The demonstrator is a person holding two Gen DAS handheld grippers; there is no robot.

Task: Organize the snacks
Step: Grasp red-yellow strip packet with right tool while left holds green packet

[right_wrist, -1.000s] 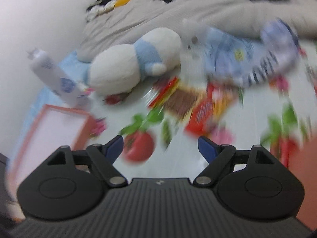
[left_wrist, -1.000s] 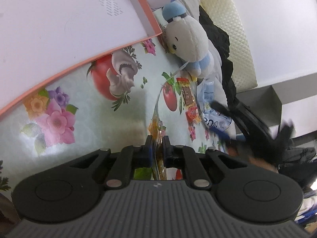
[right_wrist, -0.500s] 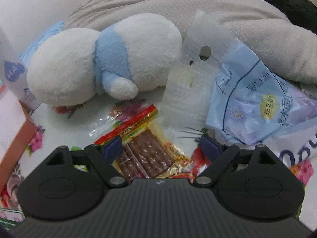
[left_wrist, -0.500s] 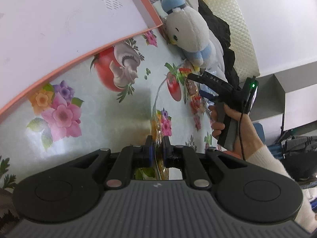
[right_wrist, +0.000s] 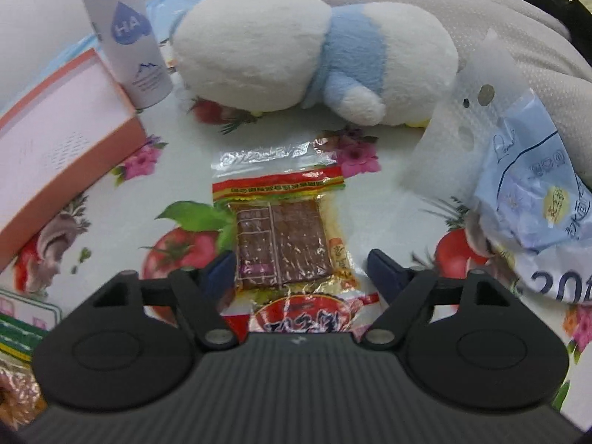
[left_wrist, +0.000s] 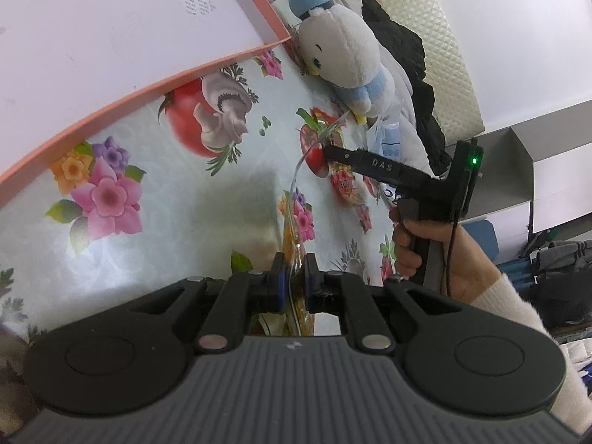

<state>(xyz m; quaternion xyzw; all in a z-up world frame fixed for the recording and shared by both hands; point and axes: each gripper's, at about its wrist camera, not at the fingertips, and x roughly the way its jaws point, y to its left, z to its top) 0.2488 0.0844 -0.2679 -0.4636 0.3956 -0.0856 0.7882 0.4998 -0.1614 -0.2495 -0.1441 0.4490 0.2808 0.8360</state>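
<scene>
In the left wrist view my left gripper is shut on a clear snack bag, seen edge-on and rising from the jaws. A brown snack packet with a red and yellow band lies flat on the flowered tablecloth. My right gripper hangs just over its near end. Its jaws are closing, the packet lies between them, and the pads do not press on it. In the left wrist view the right gripper, held by a hand, points down at the packets.
A red snack packet lies under the right gripper's body. A white and blue plush toy lies behind the packet. A spray bottle and a pink-edged box are at the left, a blue bag at the right.
The right gripper has sunk toward the brown packet and rolled, so the packet now sits square between its jaws. The left gripper has stayed shut on the clear bag.
</scene>
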